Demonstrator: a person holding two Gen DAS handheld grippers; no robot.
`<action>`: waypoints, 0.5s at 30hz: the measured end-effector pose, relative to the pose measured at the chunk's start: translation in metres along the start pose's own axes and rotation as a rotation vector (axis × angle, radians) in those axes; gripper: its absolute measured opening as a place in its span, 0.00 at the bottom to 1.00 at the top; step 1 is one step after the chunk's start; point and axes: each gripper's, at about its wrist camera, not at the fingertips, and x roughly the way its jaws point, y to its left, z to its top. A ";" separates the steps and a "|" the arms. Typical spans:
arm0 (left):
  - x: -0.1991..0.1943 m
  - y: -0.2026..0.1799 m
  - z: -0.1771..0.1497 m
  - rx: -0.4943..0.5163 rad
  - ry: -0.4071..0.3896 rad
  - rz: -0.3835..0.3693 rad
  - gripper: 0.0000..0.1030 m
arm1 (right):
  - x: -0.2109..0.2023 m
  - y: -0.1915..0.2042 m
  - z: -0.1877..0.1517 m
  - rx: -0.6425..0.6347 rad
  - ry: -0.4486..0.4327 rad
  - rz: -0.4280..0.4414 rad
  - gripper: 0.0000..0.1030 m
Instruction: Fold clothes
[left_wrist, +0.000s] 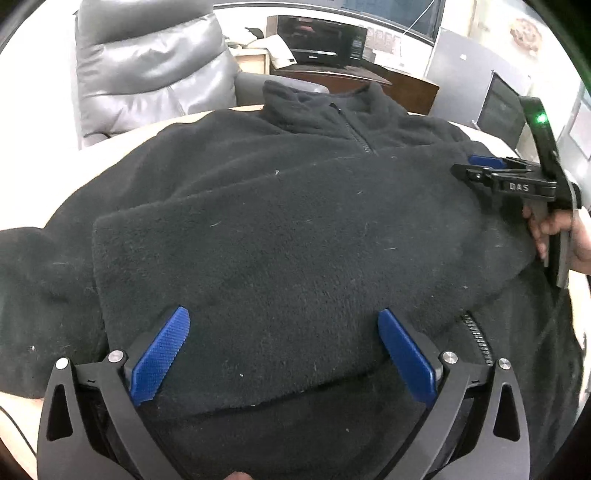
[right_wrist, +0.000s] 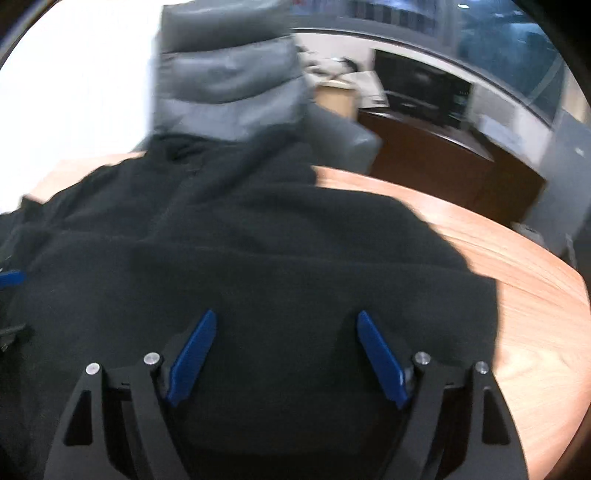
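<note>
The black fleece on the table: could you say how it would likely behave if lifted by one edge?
The fleece would probably flop and sag, since it already lies in soft folds. Its fuzzy pile likely grips the pads well. Being thick, it may feel bulky rather than heavy.

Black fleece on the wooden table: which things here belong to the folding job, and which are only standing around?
Belong to the job:
- black fleece, spread on the table, a flap folded across its front
- left claw, open over the fleece
- right claw, open over the fleece
- wooden table

Only standing around:
- grey chair
- microwave
- dark cabinet
</note>
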 end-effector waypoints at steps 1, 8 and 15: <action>-0.004 0.000 0.000 0.001 0.010 0.007 1.00 | -0.004 0.002 0.002 -0.004 0.009 -0.023 0.76; -0.012 -0.003 -0.025 0.037 -0.021 0.049 1.00 | -0.058 0.038 -0.017 -0.084 -0.029 0.063 0.77; -0.044 0.025 -0.019 -0.108 -0.024 0.058 1.00 | -0.061 0.039 -0.042 -0.061 0.044 -0.026 0.77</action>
